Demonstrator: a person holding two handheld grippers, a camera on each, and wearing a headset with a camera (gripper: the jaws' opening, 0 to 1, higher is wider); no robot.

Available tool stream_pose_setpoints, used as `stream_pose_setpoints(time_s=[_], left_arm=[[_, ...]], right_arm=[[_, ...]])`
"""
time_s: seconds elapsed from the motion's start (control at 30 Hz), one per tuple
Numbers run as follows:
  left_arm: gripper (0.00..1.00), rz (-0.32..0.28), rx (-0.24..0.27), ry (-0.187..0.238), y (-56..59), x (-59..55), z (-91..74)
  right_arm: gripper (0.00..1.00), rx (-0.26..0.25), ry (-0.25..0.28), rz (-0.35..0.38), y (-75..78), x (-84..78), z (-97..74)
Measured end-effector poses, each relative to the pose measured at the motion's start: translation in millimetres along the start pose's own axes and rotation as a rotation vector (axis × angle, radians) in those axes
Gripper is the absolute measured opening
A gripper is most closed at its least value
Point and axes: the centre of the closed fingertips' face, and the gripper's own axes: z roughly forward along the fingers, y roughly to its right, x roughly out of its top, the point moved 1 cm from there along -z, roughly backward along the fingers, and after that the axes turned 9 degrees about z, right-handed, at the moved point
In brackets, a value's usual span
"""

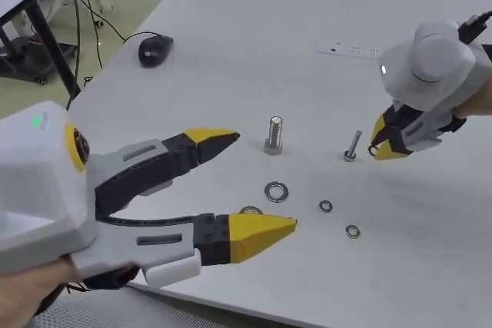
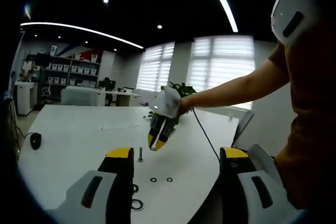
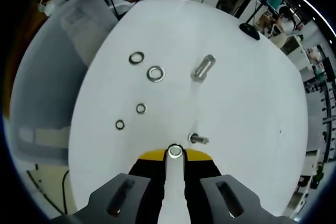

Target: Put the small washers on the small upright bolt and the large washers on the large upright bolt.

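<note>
A small washer (image 3: 175,151) is pinched at its edge between the yellow tips of the right hand-held gripper (image 1: 377,151). It hangs just beside the small upright bolt (image 1: 352,146), near the bolt's top and on the side away from the large upright bolt (image 1: 274,135). Its hole does not look centred over the bolt yet. A second small washer (image 1: 325,206) and a third small washer (image 1: 352,230) lie flat on the counter (image 1: 231,36), nearer the person than the small bolt. A large washer (image 1: 276,190) lies farther to that bolt's left. Another large washer (image 1: 250,210) lies just past it, half hidden behind a jaw of the left hand-held gripper (image 1: 264,182). This gripper hovers well left of the small bolt, its jaws wide apart and empty. The step in hand seems to be seating a small washer on the small bolt. The next move calls for sliding the hole over the bolt's tip, keeping the washer level, lowering it and then letting go. A computer mouse (image 1: 154,49) and a white power strip (image 1: 350,50) rest well beyond the bolt. No writing is legible, and the strip's marks are too small to read.
</note>
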Motion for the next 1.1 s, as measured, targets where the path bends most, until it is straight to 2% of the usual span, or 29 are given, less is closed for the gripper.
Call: stream_pose_setpoints(time_s=[0.23, 0.47, 0.77, 1.1], left_arm=[[0.65, -0.002, 0.008, 0.001, -4.3, 0.3, -1.4], [0.65, -0.008, 0.018, 0.000, -7.8, -1.6, -2.4], [0.65, -0.014, 0.021, -0.001, -10.2, -2.4, -0.3], [0.65, -0.019, 0.031, -0.004, -12.9, -3.7, -0.4]], right_arm=[[0.12, -0.023, 0.009, -0.001, 15.1, 11.7, -4.5], [0.12, -0.024, -0.006, -0.006, 24.7, 15.2, -0.8], [0.12, -0.010, -0.027, -0.007, 32.1, 11.8, 7.4], [0.12, 0.001, -0.033, -0.011, 31.7, 10.0, 12.7]])
